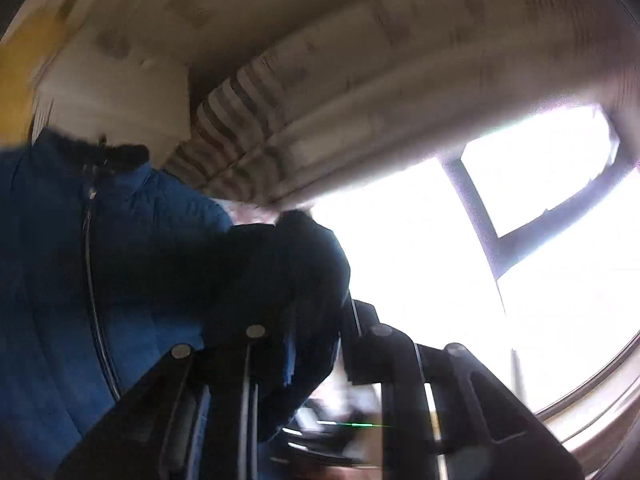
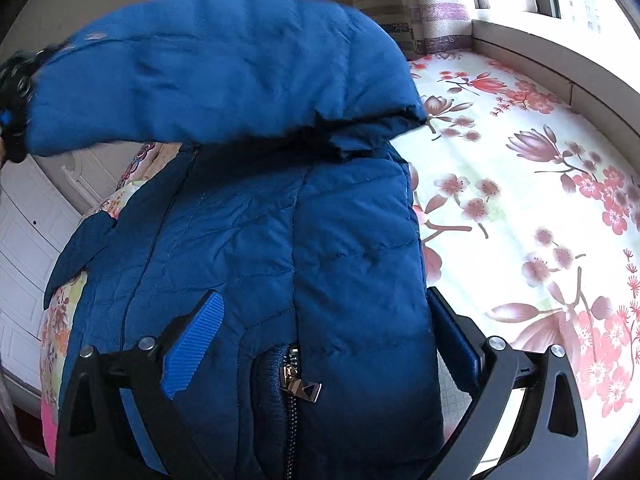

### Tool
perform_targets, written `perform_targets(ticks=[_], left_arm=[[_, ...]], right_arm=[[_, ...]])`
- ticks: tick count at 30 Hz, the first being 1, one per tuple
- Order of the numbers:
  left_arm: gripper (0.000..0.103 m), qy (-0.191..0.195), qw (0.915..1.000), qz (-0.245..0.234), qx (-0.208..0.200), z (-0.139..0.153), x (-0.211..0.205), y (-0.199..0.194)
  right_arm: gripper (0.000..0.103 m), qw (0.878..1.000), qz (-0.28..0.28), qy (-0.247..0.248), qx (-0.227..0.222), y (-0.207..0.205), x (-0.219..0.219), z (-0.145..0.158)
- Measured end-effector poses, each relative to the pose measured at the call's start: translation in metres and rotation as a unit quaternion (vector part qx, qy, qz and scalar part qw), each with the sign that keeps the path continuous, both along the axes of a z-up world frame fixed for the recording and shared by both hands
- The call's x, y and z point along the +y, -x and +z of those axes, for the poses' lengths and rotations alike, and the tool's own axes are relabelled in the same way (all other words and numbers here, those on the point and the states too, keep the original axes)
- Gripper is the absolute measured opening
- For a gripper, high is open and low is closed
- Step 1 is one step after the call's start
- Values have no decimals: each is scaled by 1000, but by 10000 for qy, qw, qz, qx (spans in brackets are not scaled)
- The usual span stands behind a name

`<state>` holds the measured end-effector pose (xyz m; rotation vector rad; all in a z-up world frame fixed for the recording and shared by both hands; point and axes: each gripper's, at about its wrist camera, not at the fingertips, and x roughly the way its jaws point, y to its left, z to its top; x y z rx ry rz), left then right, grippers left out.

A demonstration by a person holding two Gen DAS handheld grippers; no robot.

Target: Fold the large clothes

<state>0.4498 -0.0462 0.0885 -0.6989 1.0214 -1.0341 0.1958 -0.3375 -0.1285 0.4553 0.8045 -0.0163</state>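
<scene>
A blue padded jacket point(image 2: 256, 208) with a front zipper lies on a floral bed sheet point(image 2: 520, 184). Its upper part is lifted and folded over toward me. My right gripper point(image 2: 324, 312) is open, its jaws standing wide on either side of the jacket's near end with the zipper pull point(image 2: 302, 388) between them. In the blurred left wrist view, my left gripper point(image 1: 312, 332) is shut on a dark fold of the jacket point(image 1: 280, 280) and holds it high, tilted up toward the ceiling. The left gripper also shows at the right wrist view's left edge point(image 2: 16, 92), gripping the lifted part.
The bed runs along a window ledge point(image 2: 532, 48) with a curtain point(image 2: 436, 12) at the back. White cupboard doors point(image 2: 24, 232) stand to the left. A bright window point(image 1: 460, 240) and the ceiling fill the left wrist view.
</scene>
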Motion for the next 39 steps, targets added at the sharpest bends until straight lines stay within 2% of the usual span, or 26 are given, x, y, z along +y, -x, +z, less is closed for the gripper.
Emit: perform_targets(ticks=[2,5,7,8,9,11,12,13,14,15,17,19,21,23,25,26,27,28,29,30,32,34,36,38,39], left_arm=[[18,233,9991,317,162,5,34,-15],[20,474,9925,879,709,-25,93,-28],[28,162,9872,1330,864,-53,125,-31],[42,-66,9839,1500,974,-72,138,-31],[47,-347,9799,1637,1081,-92,149,-31],[47,-865,9685,2010,1190,-123,169,-28],[47,-938,9643,2149,1230,-136,179,-26],[47,-818,9625,2231,1310,-149,190,-25],[53,-678,9616,2268,1388,-158,196,-23],[72,-520,9595,2322,1506,-168,203,-21],[91,-445,9549,2449,1621,-179,210,-17],[92,-391,9583,2360,1562,-180,210,-14],[94,-559,9642,2201,1368,-179,202,-12],[94,-1043,9653,2089,1166,-178,189,-13],[88,-1540,9628,2033,891,-179,180,-5],[68,-1765,9610,1978,787,-180,172,-4],[28,-2057,9573,1901,720,-182,163,-4],[19,-2240,9537,1860,755,-184,160,-3],[13,-2199,9547,1865,732,-187,156,-1],[11,-2131,9573,1868,562,-183,154,2],[11,-2060,9574,2010,216,-166,158,11],[10,-1826,9560,2296,94,-145,176,19],[10,-1758,9513,2530,29,-133,182,20],[12,-1904,9541,2312,17,-132,182,21],[20,-2109,9558,2049,77,-137,176,20]], right_arm=[[96,10000,1,19,8,0,0,0],[96,10000,2,28,8,0,0,0],[96,10000,3,39,12,-1,0,0],[96,10000,7,47,15,-1,0,0],[96,10000,12,65,21,-1,0,0],[97,9999,17,99,33,-1,2,0],[97,9999,17,112,38,-1,2,0],[97,9999,20,124,41,-2,2,0],[97,9999,21,133,44,-2,2,0],[97,9999,22,143,47,-2,3,0],[97,9998,26,166,57,-3,3,-1],[98,9998,30,184,62,-4,5,-1],[98,9998,32,192,64,-4,5,-1],[98,9998,30,191,63,-4,5,-1],[98,9998,30,194,63,-4,5,-1],[98,9998,29,194,62,-4,5,-1],[98,9998,30,194,62,-4,5,-1],[98,9998,30,193,62,-4,6,-1],[98,9998,30,194,62,-4,6,-1],[98,9998,29,190,60,-4,6,-1],[98,9998,30,182,55,-4,7,0],[98,9998,32,182,54,-4,6,-1],[98,9998,35,191,57,-4,6,-1],[98,9998,40,194,59,-5,6,-1],[98,9998,42,188,55,-5,5,-1]])
